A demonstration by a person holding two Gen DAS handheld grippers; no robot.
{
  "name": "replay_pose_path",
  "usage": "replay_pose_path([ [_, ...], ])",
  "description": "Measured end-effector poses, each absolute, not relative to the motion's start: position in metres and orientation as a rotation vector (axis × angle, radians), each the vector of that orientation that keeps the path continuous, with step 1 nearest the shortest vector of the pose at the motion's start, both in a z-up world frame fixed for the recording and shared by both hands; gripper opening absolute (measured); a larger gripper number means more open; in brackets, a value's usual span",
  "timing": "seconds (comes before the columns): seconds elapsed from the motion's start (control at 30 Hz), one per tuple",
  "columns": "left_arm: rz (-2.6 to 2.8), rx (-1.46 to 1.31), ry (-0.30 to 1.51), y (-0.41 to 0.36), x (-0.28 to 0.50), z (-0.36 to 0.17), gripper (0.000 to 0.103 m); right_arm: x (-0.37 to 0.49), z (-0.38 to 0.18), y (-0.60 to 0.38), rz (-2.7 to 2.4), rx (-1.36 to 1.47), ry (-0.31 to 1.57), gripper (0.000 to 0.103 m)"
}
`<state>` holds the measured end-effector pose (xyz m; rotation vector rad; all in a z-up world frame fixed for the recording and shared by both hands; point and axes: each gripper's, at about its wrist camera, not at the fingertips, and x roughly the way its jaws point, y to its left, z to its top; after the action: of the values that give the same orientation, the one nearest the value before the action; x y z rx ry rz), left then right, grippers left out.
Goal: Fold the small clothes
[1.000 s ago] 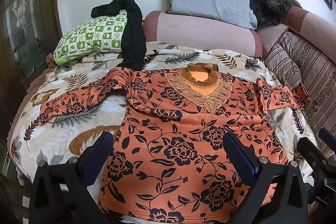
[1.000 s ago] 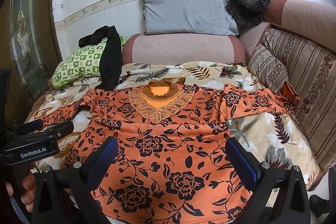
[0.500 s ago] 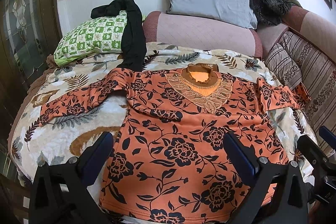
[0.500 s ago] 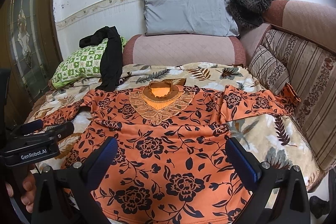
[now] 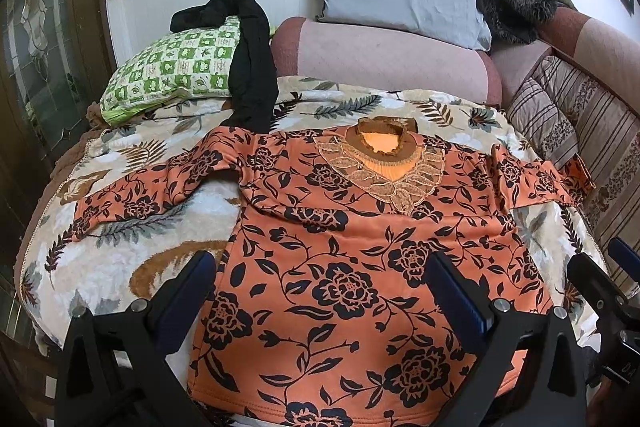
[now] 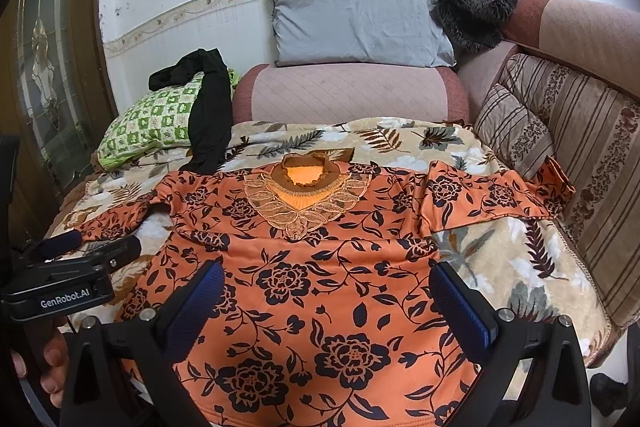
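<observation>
One orange floral top (image 5: 352,267), spread face up, centre of frame, on a leaf-print blanket (image 5: 120,267) over the sofa; both sleeves out to the sides, hem nearest the viewer. Left gripper (image 5: 320,291): jaws wide, holding nothing, poised above the hem. Right gripper (image 6: 326,301): jaws wide, likewise holding nothing. No fold appears begun. Advice for the first fold: take one sleeve near its cuff, lay it across the chest, keep the cloth flat and the hem square. Also present: one grey pillow (image 6: 356,19), upper centre; one green check pillow (image 5: 172,67), upper left; one black garment (image 5: 248,67) draped over it; one striped cushion (image 6: 512,131), right.
</observation>
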<state>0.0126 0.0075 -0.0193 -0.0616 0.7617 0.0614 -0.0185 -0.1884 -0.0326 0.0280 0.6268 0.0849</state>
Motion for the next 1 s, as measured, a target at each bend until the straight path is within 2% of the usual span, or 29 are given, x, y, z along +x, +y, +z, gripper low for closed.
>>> replay_pose_path([
  [0.17,0.056,-0.080,0.789,0.012,0.020,-0.030,0.103,-0.008,-0.042,-0.194,0.097,0.053,0.654,0.103],
  [0.3,0.051,-0.141,0.877,0.026,0.034,-0.055,0.103,0.010,-0.062,-0.230,0.106,0.189,0.710,0.103],
  [0.43,0.084,-0.166,0.947,0.037,0.043,-0.082,0.103,0.039,-0.089,-0.318,0.017,0.420,0.746,0.103],
  [0.57,0.103,-0.161,0.999,0.042,0.054,-0.103,0.103,0.077,-0.115,-0.443,-0.141,0.706,0.700,0.103],
  [0.67,0.117,-0.145,1.034,0.044,0.064,-0.116,0.103,0.106,-0.119,-0.514,-0.328,0.670,0.645,0.099],
  [0.8,0.123,-0.121,1.072,0.040,0.077,-0.131,0.103,0.154,-0.132,-0.565,-0.451,0.530,0.684,0.091],
  [0.93,0.113,-0.083,1.102,0.032,0.088,-0.142,0.103,0.188,-0.161,-0.607,-0.488,0.630,0.733,0.088],
  [1.0,0.100,-0.066,1.113,0.028,0.091,-0.147,0.103,0.201,-0.176,-0.623,-0.485,0.733,0.741,0.083],
])
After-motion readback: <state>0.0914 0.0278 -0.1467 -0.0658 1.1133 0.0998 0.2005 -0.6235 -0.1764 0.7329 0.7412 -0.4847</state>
